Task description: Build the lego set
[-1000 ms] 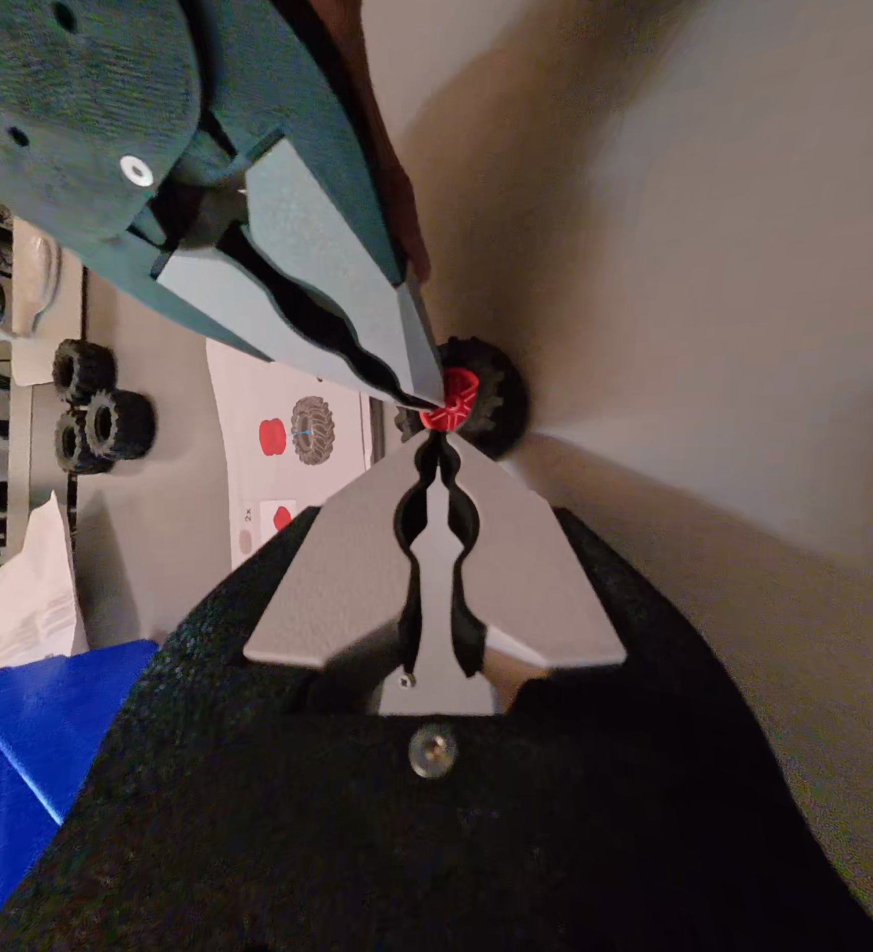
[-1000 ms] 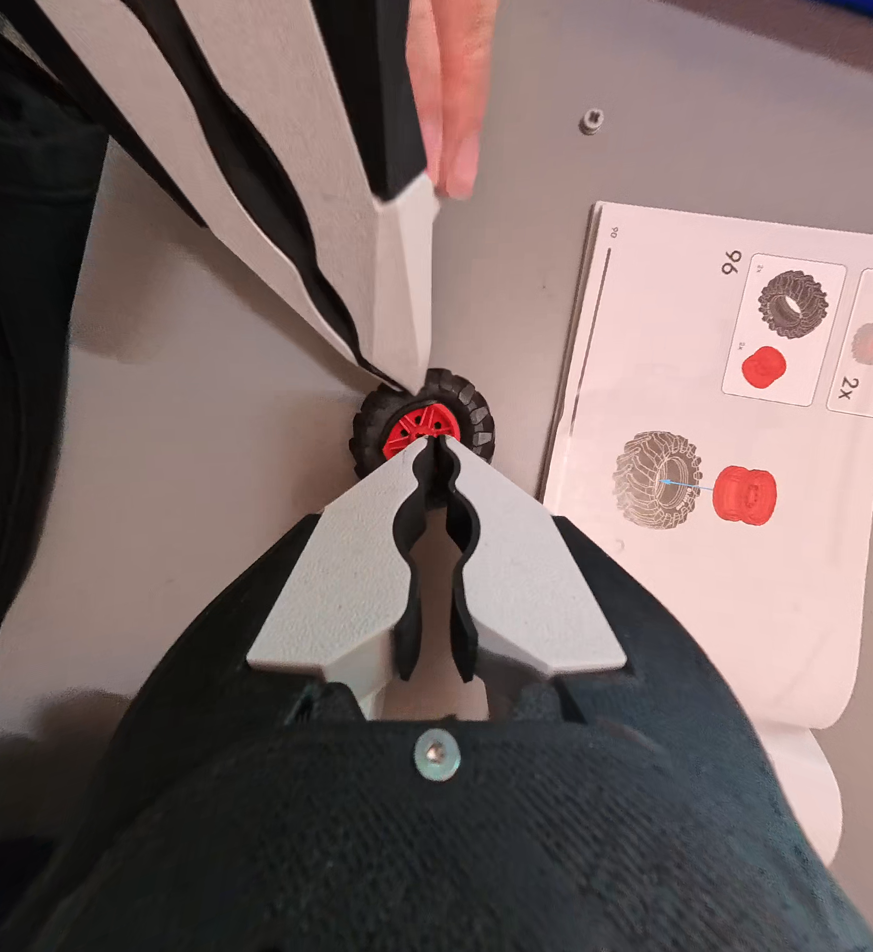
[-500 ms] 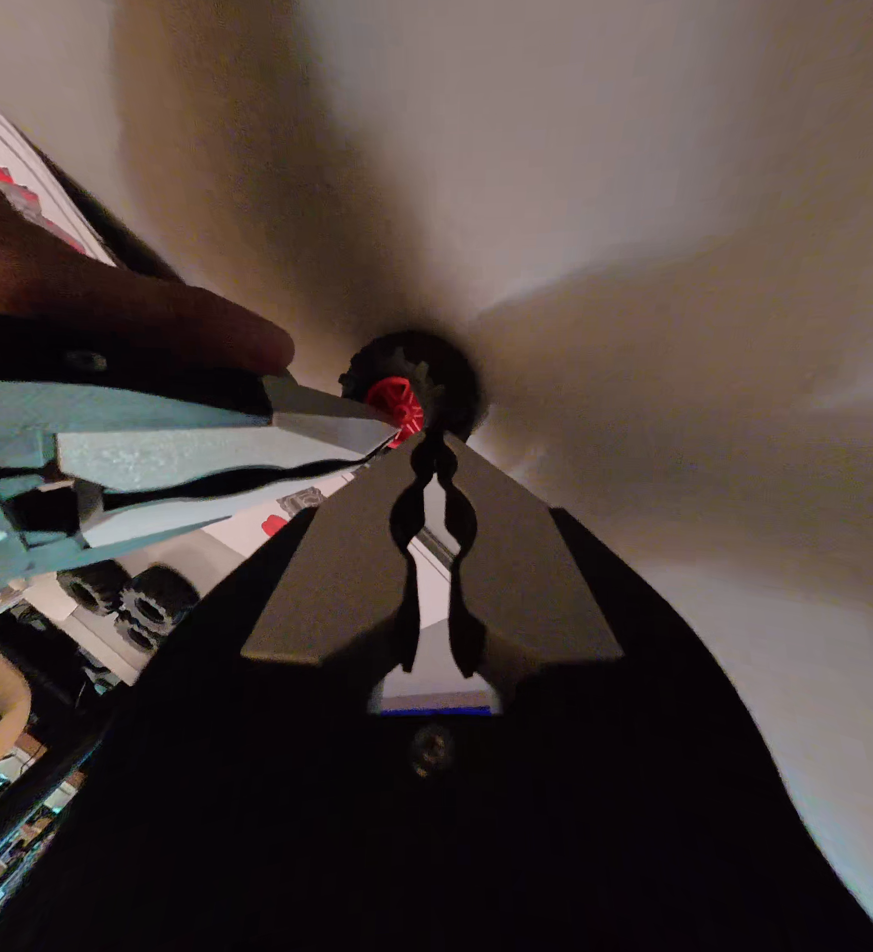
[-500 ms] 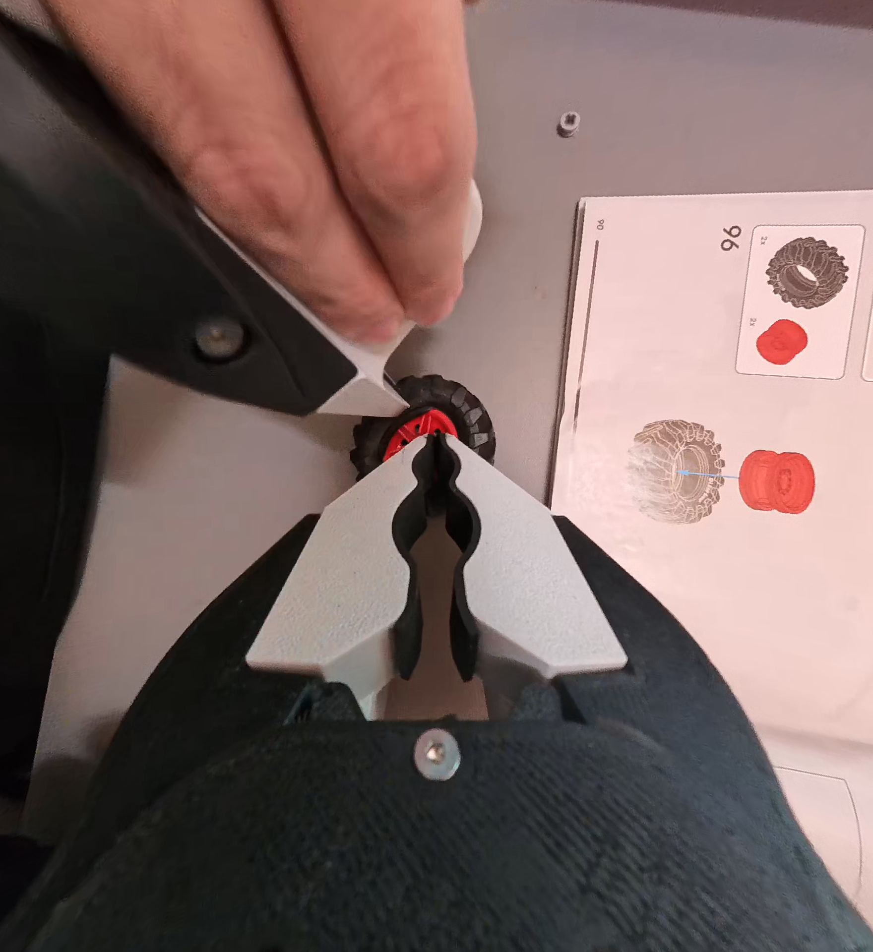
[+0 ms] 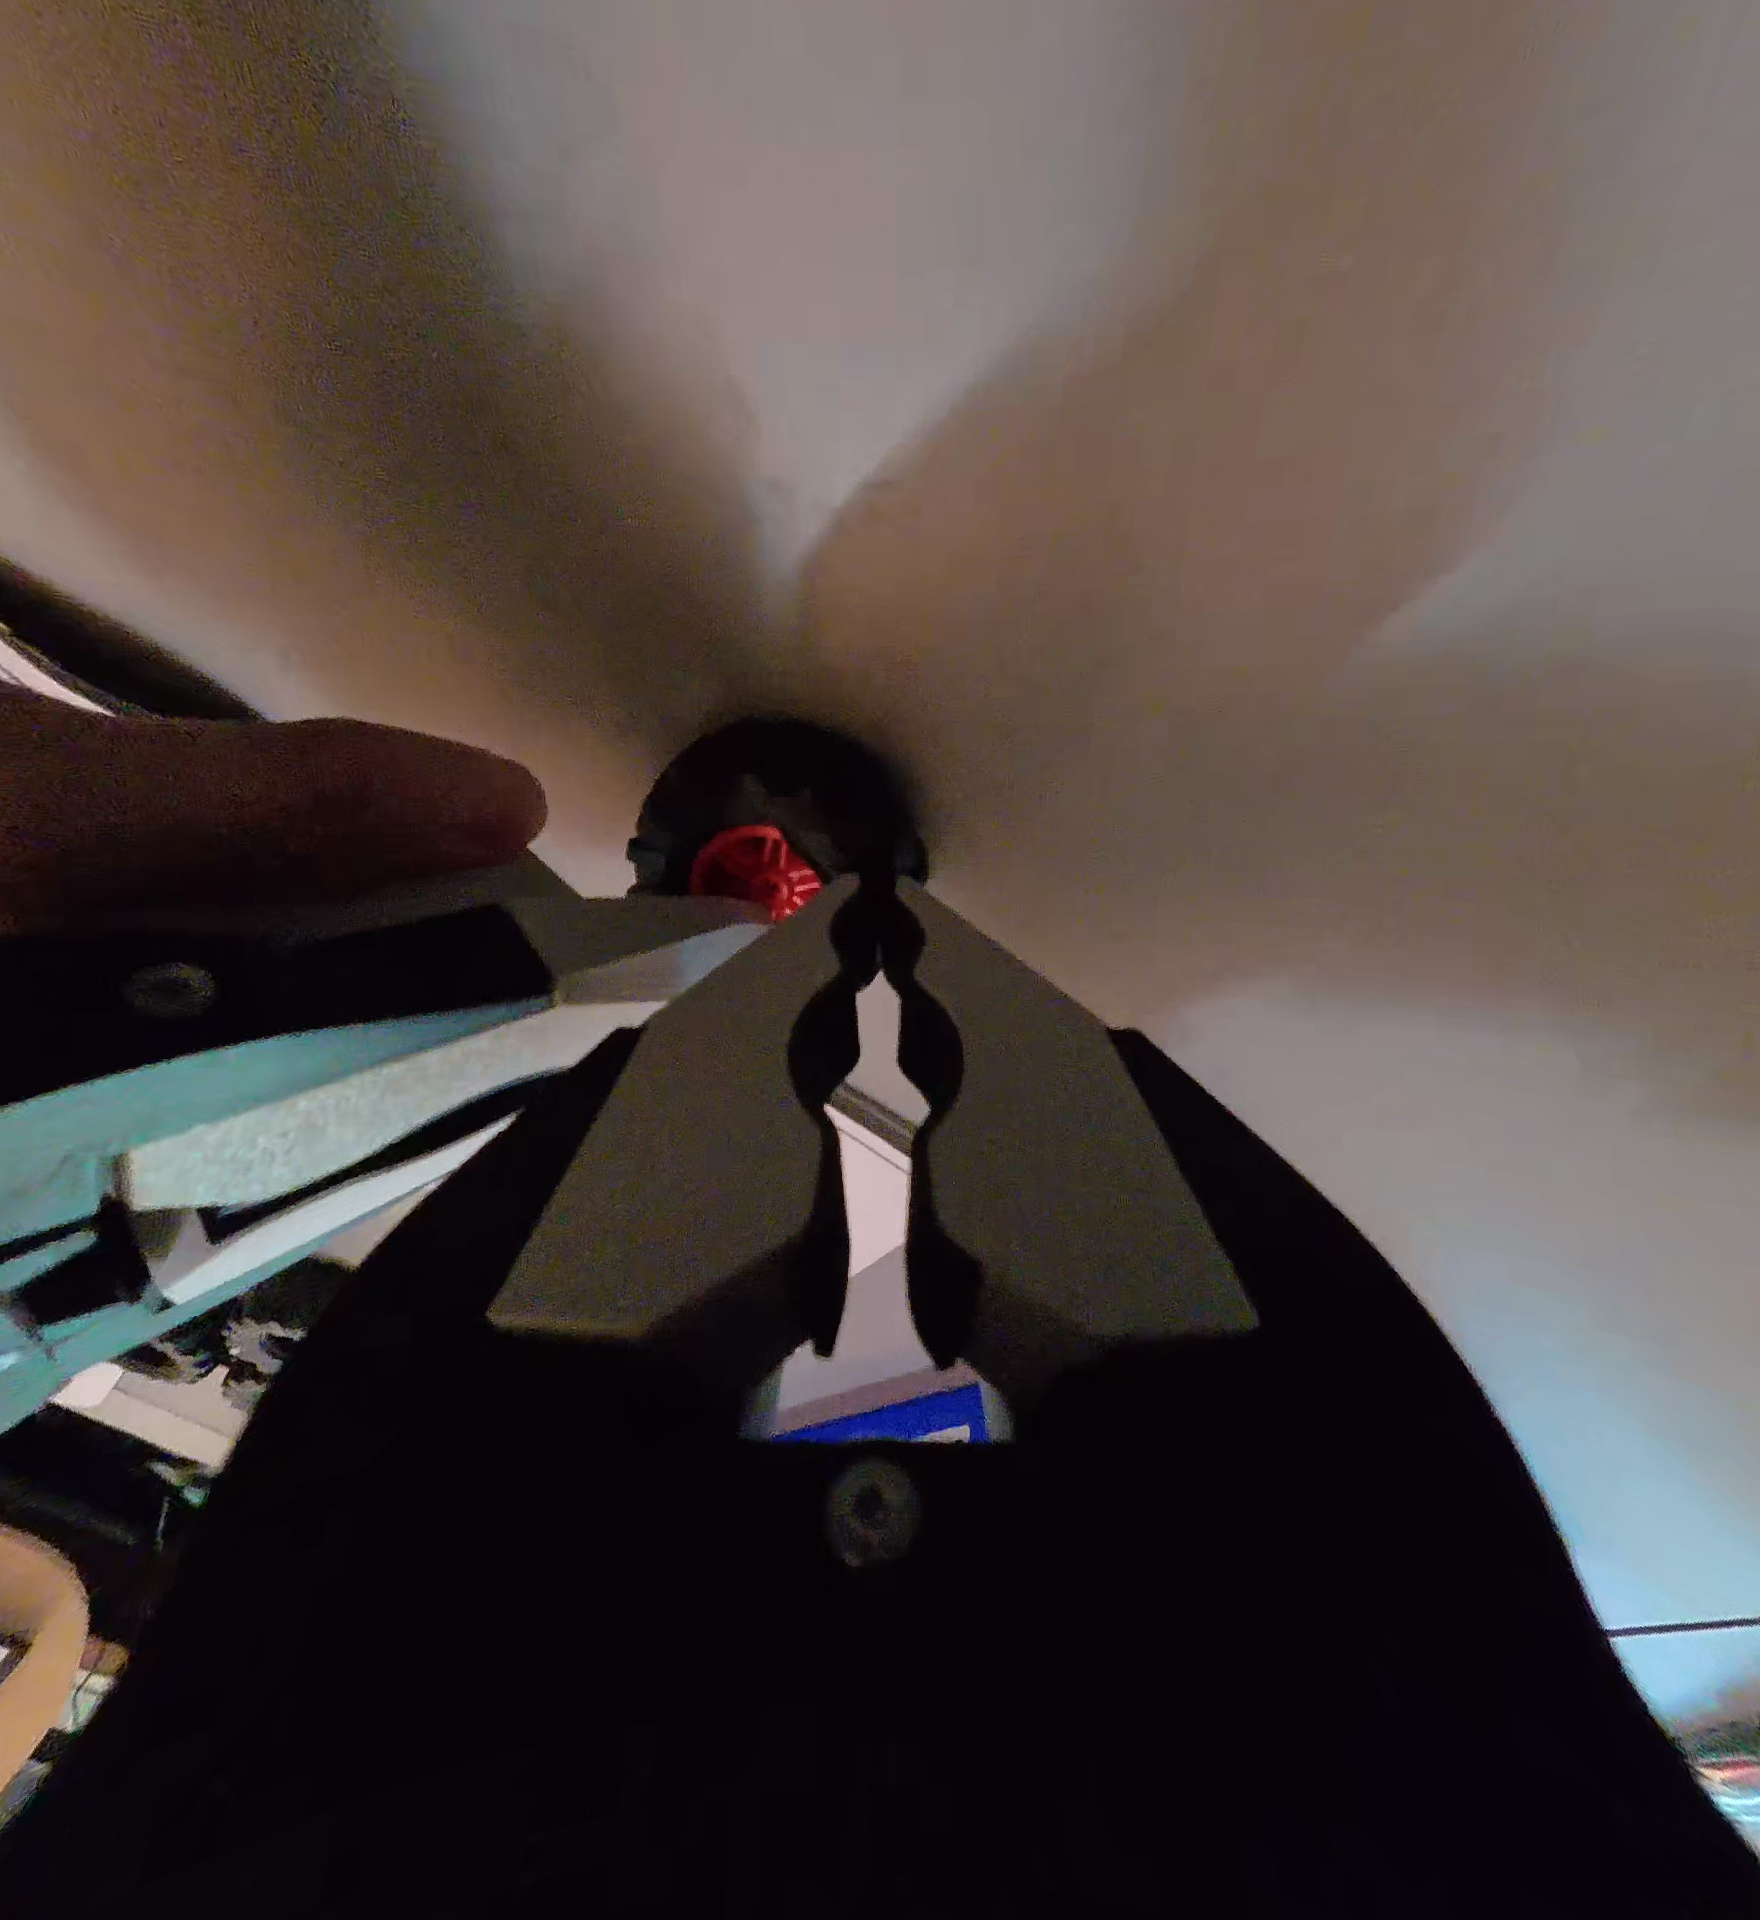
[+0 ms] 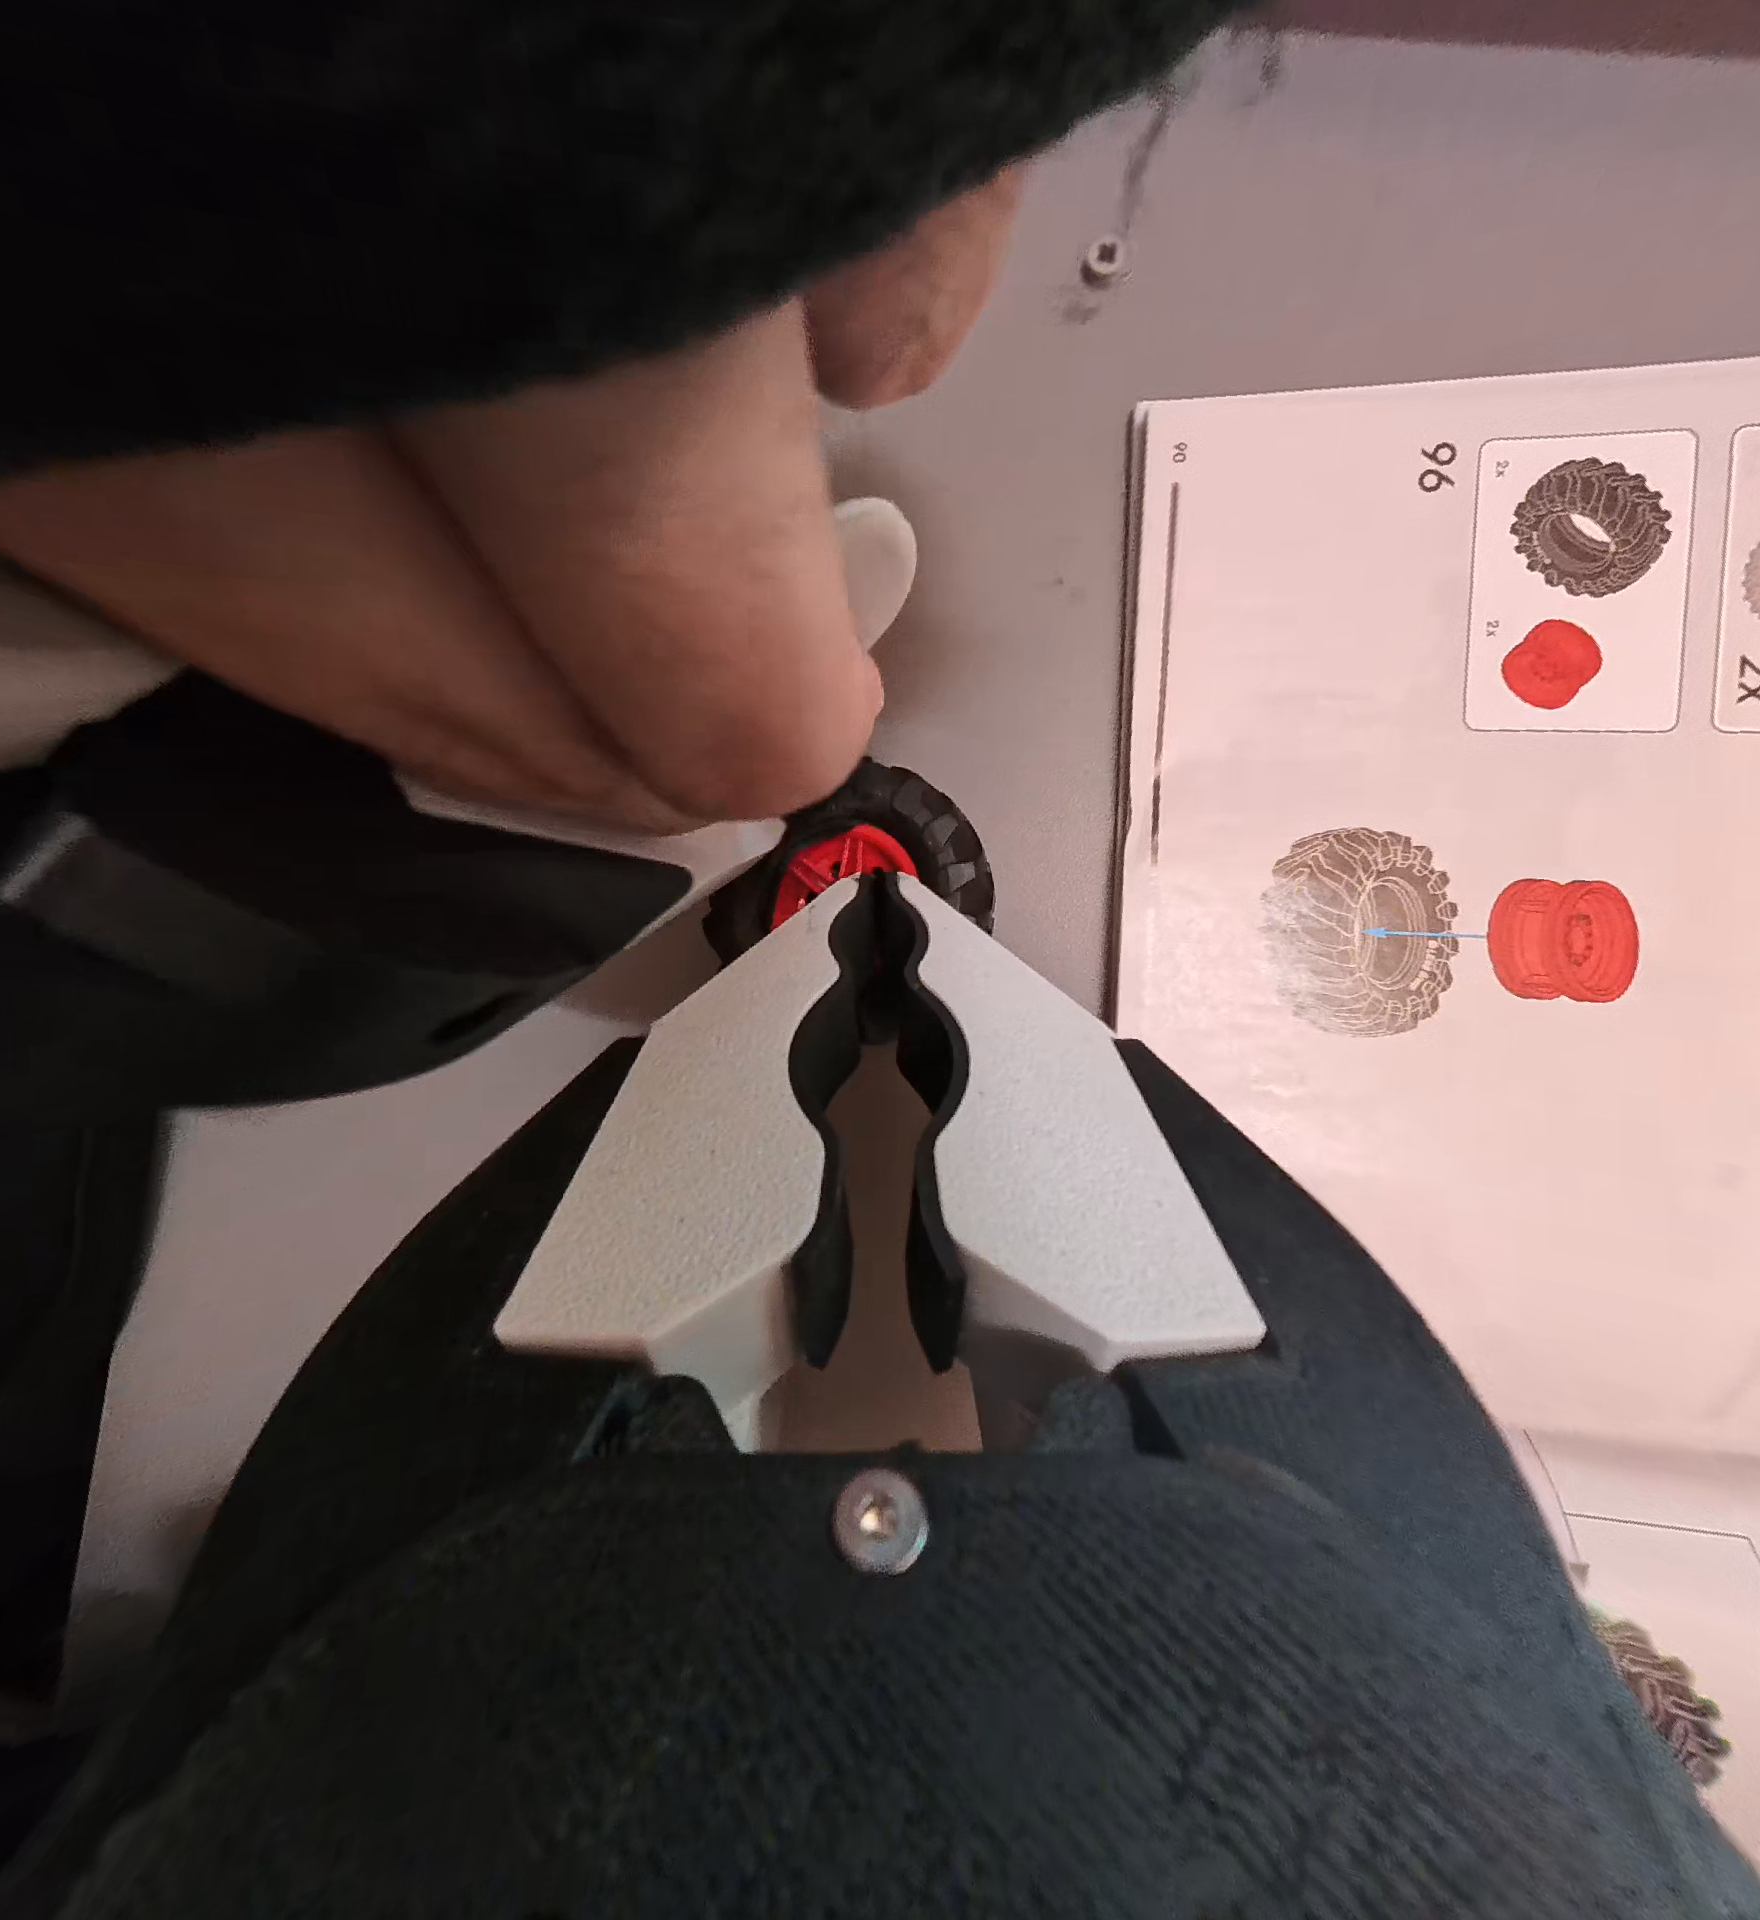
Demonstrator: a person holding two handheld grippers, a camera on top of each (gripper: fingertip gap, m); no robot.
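Note:
A small wheel, a black tyre point(image 6: 933, 831) with a red hub point(image 6: 834, 868), lies on the grey table point(image 6: 1052, 623). My right gripper point(image 6: 876, 883) is shut, its tips pressed against the hub's near rim. My left gripper point(image 5: 871, 888) is also shut, its tips against the wheel point(image 5: 782, 769) just right of the red hub point(image 5: 746, 862). In the right wrist view the left gripper point(image 6: 543, 914) comes in low from the left under a hand point(image 6: 647, 644). In the left wrist view the right gripper point(image 5: 647, 940) comes in from the left with a finger point(image 5: 284, 800) on it.
An open instruction booklet point(image 6: 1478, 1143) lies just right of the wheel. A screw head point(image 6: 1104, 255) sits in the table beyond it. In the left wrist view, blurred spare tyres point(image 5: 232, 1340) and a blue bin point(image 5: 886, 1418) lie behind.
The left gripper has tipped from steep to nearly flat, now coming at the wheel from the left with the hand over it. The wheel and my right gripper have stayed in place.

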